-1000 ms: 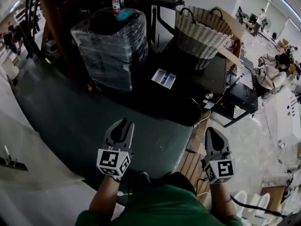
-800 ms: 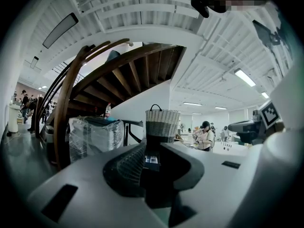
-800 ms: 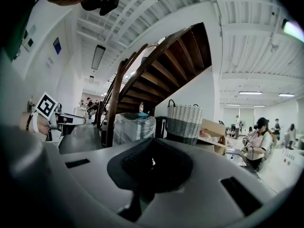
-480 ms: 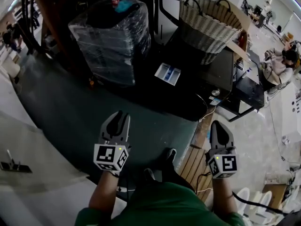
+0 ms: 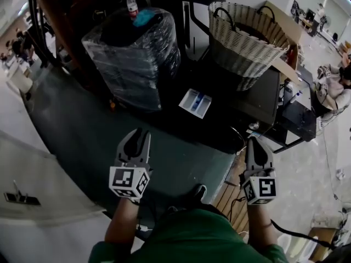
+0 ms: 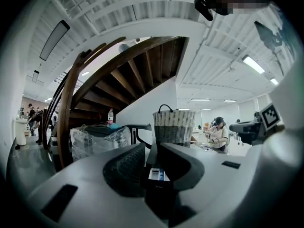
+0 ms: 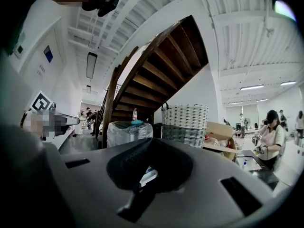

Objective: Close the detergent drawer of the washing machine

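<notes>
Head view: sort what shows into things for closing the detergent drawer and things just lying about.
For the job: detergent drawer, washing machine, left gripper, right gripper.

Lying about: wicker basket, plastic-wrapped unit, bottle.

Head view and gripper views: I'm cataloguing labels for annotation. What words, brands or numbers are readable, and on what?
None can be read.
Bottle label: too small.
Blue wall sign: blurred.
Cubes on left gripper and right gripper: square patterns, no letters.
</notes>
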`<state>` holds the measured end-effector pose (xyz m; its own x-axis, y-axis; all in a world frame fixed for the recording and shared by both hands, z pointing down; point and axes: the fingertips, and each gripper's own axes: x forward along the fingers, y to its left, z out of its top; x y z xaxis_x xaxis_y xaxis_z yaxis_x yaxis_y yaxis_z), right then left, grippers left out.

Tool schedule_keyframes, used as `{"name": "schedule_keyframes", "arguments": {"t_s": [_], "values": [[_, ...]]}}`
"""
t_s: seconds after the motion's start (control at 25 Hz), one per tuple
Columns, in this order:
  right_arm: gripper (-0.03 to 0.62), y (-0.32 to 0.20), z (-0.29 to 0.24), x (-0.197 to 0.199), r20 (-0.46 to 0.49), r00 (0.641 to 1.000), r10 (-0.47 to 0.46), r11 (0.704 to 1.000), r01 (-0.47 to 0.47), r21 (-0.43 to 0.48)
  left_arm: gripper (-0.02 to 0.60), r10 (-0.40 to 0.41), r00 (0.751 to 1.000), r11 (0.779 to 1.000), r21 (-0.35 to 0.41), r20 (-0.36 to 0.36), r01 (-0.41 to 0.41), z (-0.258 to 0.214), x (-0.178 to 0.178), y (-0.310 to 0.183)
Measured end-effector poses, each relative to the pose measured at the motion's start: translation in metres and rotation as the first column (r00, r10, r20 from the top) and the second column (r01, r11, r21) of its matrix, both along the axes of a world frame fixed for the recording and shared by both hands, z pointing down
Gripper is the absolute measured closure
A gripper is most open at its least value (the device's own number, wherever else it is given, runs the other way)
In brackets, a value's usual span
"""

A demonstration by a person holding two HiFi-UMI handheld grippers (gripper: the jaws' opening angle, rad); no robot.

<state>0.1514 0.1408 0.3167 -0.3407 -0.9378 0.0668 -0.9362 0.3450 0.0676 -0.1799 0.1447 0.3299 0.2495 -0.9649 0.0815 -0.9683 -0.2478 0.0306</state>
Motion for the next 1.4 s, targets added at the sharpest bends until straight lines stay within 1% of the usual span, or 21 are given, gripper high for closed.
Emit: {"name": "schedule_keyframes", "arguments": {"t_s": [0.16, 0.36, 0.44, 0.72, 0.84, 1.0, 1.12, 1.24, 1.4], "values": [[0.572, -0.032, -0.003, 0.015, 0.003, 1.000, -0.011, 1.000, 0.011, 0.011, 0.471, -0.017, 1.000, 1.000, 0.000, 0.011, 0.017, -0.003, 0.015, -0.024], [0.572, -0.063, -0.006, 0.030, 0.032, 0.998, -0.045, 0.999, 0.045, 0.022, 0.471, -0.046, 0.999, 0.999, 0.004, 0.024, 0.046, -0.008, 0.031, -0.046], [0.572, -0.072, -0.002, 0.036, 0.022, 0.998, -0.055, 0.998, 0.054, 0.016, 0.471, -0.052, 0.998, 0.999, 0.003, 0.028, 0.052, -0.008, 0.038, -0.052], [0.572, -0.104, 0.012, 0.048, 0.043, 0.997, -0.067, 0.998, 0.068, -0.017, 0.471, -0.051, 0.998, 0.998, -0.040, 0.041, 0.053, 0.005, 0.054, -0.077], [0.572, -0.121, 0.019, 0.046, 0.054, 0.997, -0.060, 0.998, 0.062, -0.030, 0.471, -0.041, 0.998, 0.998, -0.053, 0.042, 0.043, 0.014, 0.055, -0.096], [0.572, -0.138, 0.024, 0.041, 0.038, 0.998, -0.049, 0.998, 0.050, -0.043, 0.471, -0.020, 0.999, 0.997, -0.069, 0.025, 0.021, 0.027, 0.053, -0.125], [0.572, -0.157, 0.024, 0.035, 0.025, 0.999, -0.029, 0.998, 0.030, -0.046, 0.471, 0.015, 1.000, 0.998, -0.067, 0.020, -0.014, 0.029, 0.051, -0.153], [0.572, -0.177, 0.023, 0.028, -0.012, 1.000, -0.012, 0.999, 0.012, -0.046, 0.471, 0.057, 0.998, 0.996, -0.071, 0.012, -0.056, 0.035, 0.050, -0.182], [0.572, -0.206, 0.021, 0.006, -0.040, 0.999, 0.002, 0.999, -0.004, -0.048, 0.471, 0.103, 0.995, 0.990, -0.101, -0.007, -0.103, 0.055, 0.042, -0.214]]}}
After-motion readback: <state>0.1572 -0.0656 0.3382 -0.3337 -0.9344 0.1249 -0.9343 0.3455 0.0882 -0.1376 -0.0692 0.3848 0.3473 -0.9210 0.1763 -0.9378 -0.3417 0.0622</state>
